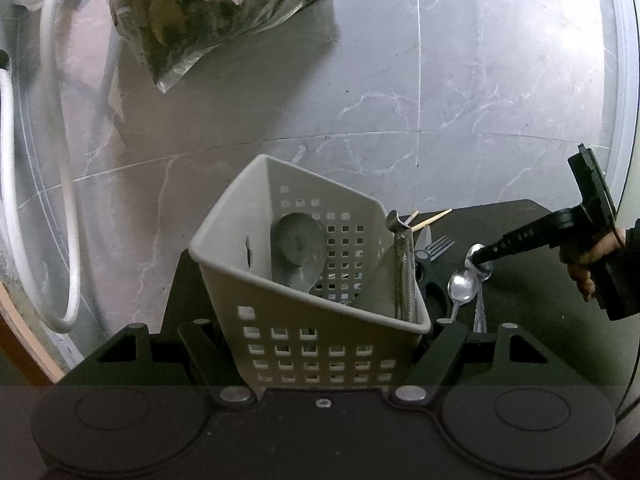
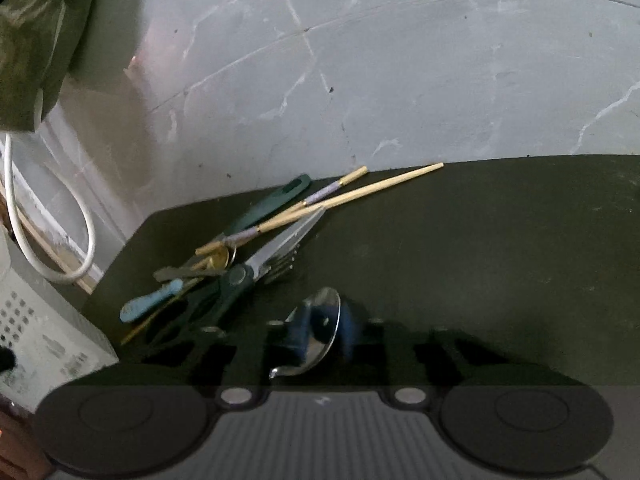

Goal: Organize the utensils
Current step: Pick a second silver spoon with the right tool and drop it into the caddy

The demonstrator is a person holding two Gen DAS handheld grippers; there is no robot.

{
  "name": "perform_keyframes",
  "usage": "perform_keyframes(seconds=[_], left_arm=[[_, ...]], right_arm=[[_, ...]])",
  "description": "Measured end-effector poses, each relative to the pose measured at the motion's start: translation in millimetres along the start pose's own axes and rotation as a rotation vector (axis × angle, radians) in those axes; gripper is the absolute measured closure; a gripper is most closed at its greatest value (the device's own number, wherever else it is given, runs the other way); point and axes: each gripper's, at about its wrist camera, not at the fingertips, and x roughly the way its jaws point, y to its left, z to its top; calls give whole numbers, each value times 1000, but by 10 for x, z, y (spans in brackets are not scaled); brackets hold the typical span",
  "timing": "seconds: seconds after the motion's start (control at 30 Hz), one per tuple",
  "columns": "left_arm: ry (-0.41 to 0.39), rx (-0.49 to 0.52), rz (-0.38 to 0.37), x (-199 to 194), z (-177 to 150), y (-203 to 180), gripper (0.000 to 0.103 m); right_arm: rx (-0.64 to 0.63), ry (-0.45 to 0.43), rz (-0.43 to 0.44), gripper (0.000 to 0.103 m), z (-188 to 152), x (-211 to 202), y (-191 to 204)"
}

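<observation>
My left gripper [image 1: 320,344] is shut on the near wall of a white perforated basket [image 1: 256,296], which is tilted and holds a large ladle [image 1: 298,250] and metal tongs [image 1: 404,276]. My right gripper [image 2: 320,332] is shut on the bowl of a steel spoon [image 2: 326,320]; it also shows in the left wrist view [image 1: 480,258], low over the black mat [image 2: 480,240]. A second spoon [image 1: 462,286] lies beside it. Chopsticks [image 2: 360,194], scissors [image 2: 256,264], a fork [image 2: 280,266] and a blue-handled utensil [image 2: 148,304] lie piled on the mat.
A grey marble floor [image 1: 440,80] surrounds the mat. A plastic bag of dark greens [image 1: 208,12] lies at the far left. A white hose [image 1: 60,200] loops at the left. The basket's corner [image 2: 48,328] sits at the left of the right wrist view.
</observation>
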Motion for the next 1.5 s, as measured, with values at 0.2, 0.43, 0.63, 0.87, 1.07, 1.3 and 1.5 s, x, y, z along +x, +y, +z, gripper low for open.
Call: perform_keyframes(seconds=[0.2, 0.43, 0.63, 0.87, 1.07, 1.3, 1.5], left_arm=[[-7, 7, -8, 17, -9, 13, 26], [-23, 11, -18, 24, -46, 28, 27], [-30, 14, -25, 4, -70, 31, 27], [-31, 15, -29, 6, -69, 40, 27], [-35, 7, -19, 16, -64, 25, 27], [-38, 3, -14, 14, -70, 11, 27], [-39, 7, -18, 10, -75, 20, 27]], right_arm=[[17, -102, -44, 100, 75, -268, 130], [-156, -291, -105, 102, 301, -885, 691], [-196, -486, 8, 102, 576, -1399, 1243], [-304, -663, 182, 102, 687, -1517, 2019], [-452, -602, 220, 102, 450, -1070, 2435], [-524, -433, 276, 100, 140, -701, 2600], [-485, -383, 339, 46, 47, -813, 2416]])
